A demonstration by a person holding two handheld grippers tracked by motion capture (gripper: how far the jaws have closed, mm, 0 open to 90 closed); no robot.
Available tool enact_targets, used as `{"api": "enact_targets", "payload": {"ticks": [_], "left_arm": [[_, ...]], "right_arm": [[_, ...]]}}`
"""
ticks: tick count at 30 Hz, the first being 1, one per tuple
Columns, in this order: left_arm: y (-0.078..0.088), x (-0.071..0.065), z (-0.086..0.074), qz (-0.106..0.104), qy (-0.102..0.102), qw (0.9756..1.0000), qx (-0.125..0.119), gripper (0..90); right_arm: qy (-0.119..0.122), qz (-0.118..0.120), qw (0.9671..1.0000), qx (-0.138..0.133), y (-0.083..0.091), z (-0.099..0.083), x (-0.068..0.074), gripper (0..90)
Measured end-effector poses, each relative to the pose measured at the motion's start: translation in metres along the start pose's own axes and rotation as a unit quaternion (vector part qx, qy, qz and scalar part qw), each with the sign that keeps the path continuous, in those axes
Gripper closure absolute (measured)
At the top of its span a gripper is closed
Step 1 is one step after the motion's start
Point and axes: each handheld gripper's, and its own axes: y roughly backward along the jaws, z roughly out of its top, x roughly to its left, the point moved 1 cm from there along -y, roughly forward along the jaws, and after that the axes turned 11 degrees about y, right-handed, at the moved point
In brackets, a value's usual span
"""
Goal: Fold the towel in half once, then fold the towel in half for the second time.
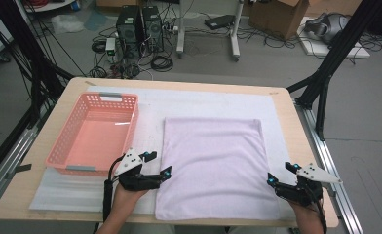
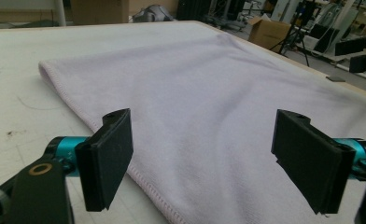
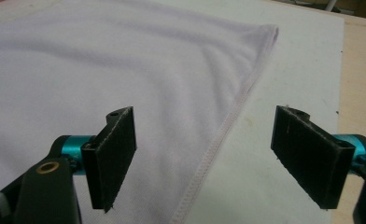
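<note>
Closest to the person, two hands come in from the bottom of the high view, and each one holds a pair of tongs. The left tongs (image 1: 161, 164) sit at the left side of a pale purple towel (image 1: 213, 165), near its bottom corner. Their jaws are wide apart and hold nothing. In the left gripper view the towel's stitched edge (image 2: 139, 179) runs between the two black jaws, but the pads do not press on it.

The right tongs (image 1: 279, 174) sit at the right side of the towel, near its other bottom corner. Their jaws are wide apart too, and they hold nothing. In the right gripper view the towel's hem (image 3: 218, 144) lies between the jaws, with the white mat (image 3: 284, 84) beside it.

The towel lies flat and folded on the white mat (image 1: 203, 100), in the middle of the desk (image 1: 281, 97). Its near edge is close to the desk's front.

To the left of the towel stands a pink basket (image 1: 94, 134), just beside the left tongs.

Farther off, past the desk, the floor has black computer boxes (image 1: 139, 29), lots of cables (image 1: 130, 63) and a cardboard box (image 1: 279, 17).
</note>
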Motion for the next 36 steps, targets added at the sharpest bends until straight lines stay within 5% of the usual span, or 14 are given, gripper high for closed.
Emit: {"api": "enact_targets", "payload": {"ticks": [9, 16, 18, 30, 36], "left_arm": [[-0.004, 0.001, 0.002, -0.001, 0.018, 0.9996, 0.019, 20.8], [-0.017, 0.013, 0.024, -0.013, 0.041, 0.9987, 0.026, 20.8], [-0.023, 0.017, 0.032, -0.002, 0.039, 0.9989, 0.028, 20.8], [-0.064, 0.043, 0.068, 0.02, 0.018, 0.9989, 0.037, 21.2], [-0.086, 0.058, 0.072, 0.047, 0.018, 0.9966, 0.065, 22.9]], "right_arm": [[-0.006, 0.001, 1.0, 0.002, 0.003, -0.002, -0.004, 20.8], [-0.009, 0.003, 0.9999, 0.007, 0.001, 0.001, -0.012, 20.7], [-0.005, 0.01, 0.9999, 0.012, -0.003, 0.003, -0.015, 20.6], [-0.024, 0.06, 0.9967, 0.048, -0.053, 0.025, -0.045, 18.9], [-0.02, 0.08, 0.9948, 0.058, -0.077, 0.036, -0.062, 29.2]]}}
